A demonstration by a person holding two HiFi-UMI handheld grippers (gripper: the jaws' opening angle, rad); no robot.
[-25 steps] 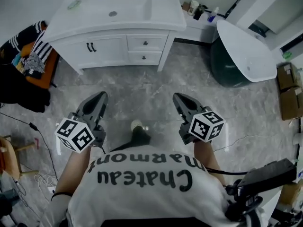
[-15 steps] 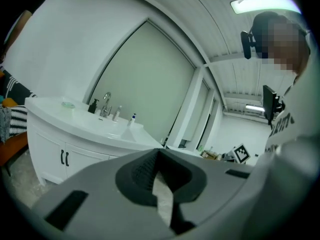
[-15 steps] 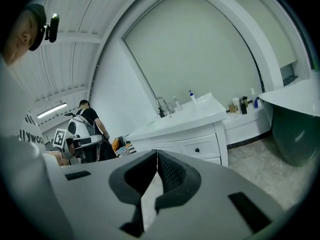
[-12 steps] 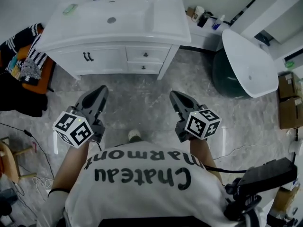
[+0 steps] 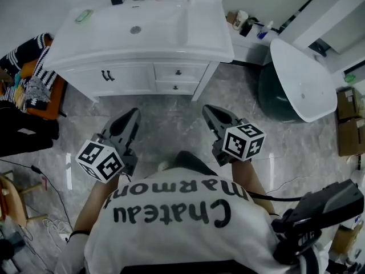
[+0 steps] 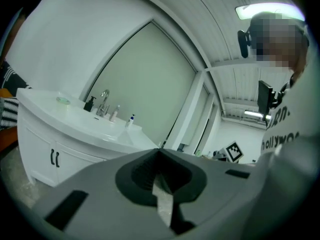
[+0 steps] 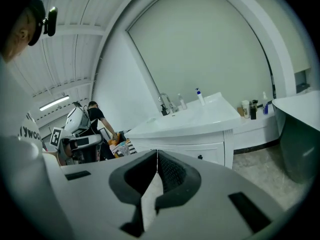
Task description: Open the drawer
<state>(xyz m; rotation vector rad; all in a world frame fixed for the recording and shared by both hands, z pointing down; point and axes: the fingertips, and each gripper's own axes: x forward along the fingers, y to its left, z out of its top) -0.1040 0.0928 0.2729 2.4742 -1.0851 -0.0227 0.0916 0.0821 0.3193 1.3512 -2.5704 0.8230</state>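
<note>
A: What's in the head view that the other two miss?
B: Both drawers at once. See, the top drawer (image 5: 178, 72) sits right on the bottom drawer (image 5: 175, 87), at the right end of the white cabinet (image 5: 137, 79), under the tabletop (image 5: 202, 27). Both shut, one dark knob each. Plus both tongs side by side in one look.
A: Right gripper view?
B: Low look at the cabinet front, w/ just one drawer knob (image 7: 200, 157) peeping over the right tongs (image 7: 157, 156). Far off at the left stands another person (image 7: 96, 116) in a dark top; head view doesn't have that.
A: Left gripper view?
B: Door end only: two dark door handles (image 6: 54, 157), tap (image 6: 104, 100) up on the tabletop. The drawer end is behind the left tongs (image 6: 159, 151), its own grey body. It also catches the marker cube (image 6: 233, 151) of the right tongs.
A: Tongs open?
B: No. Left tongs: tips together, nothing btw them. Right tongs: same.
A: How are they held?
B: Both out in front of the person, over the grey floor (image 5: 171, 116), well apart from the cabinet. Tips point at it, a bit down, & lean in toward each other. In the head view the left tongs is lined up below the doors (image 5: 122, 77), the right tongs about below the drawers' right edge. Marker cubes sit at the back ends.
</note>
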